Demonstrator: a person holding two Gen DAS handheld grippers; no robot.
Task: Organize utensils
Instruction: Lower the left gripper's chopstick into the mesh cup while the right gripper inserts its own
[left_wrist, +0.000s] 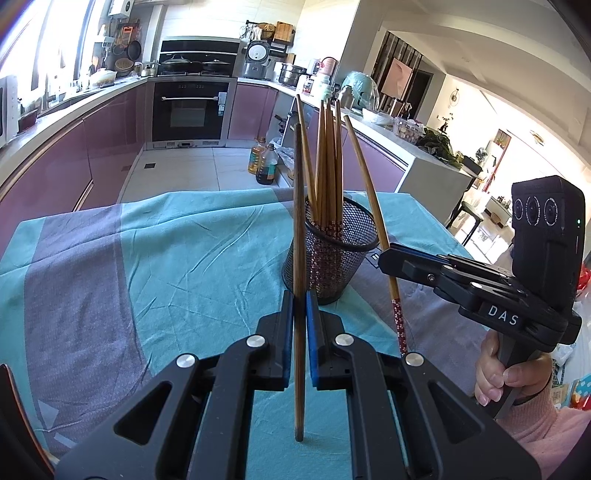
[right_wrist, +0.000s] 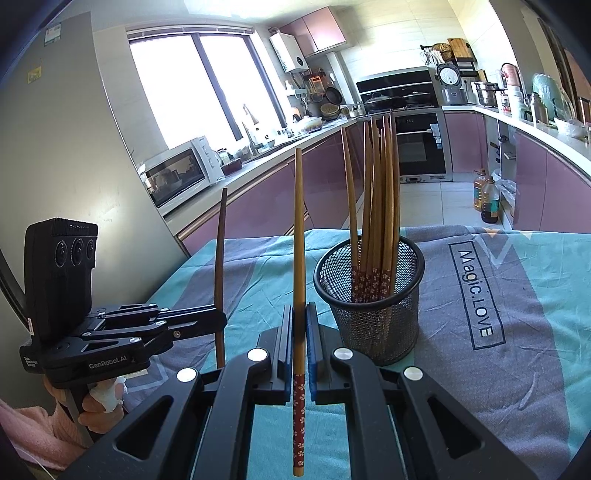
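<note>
Each gripper's jaws are clamped on one upright chopstick near the mesh holder (right_wrist: 369, 295); lift each tip above the rim, then lower straight in.

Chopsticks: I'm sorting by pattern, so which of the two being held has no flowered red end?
The dark brown chopstick in the left gripper is plain throughout; the right gripper holds a lighter chopstick with a red flowered band.

Left wrist view: low over the tablecloth (left_wrist: 110, 258), facing the oven wall.
Right wrist view: same height, close in, angled toward the window.
Shared: mesh holder (left_wrist: 332, 258) (right_wrist: 373, 306); each camera catches the other rig.
</note>
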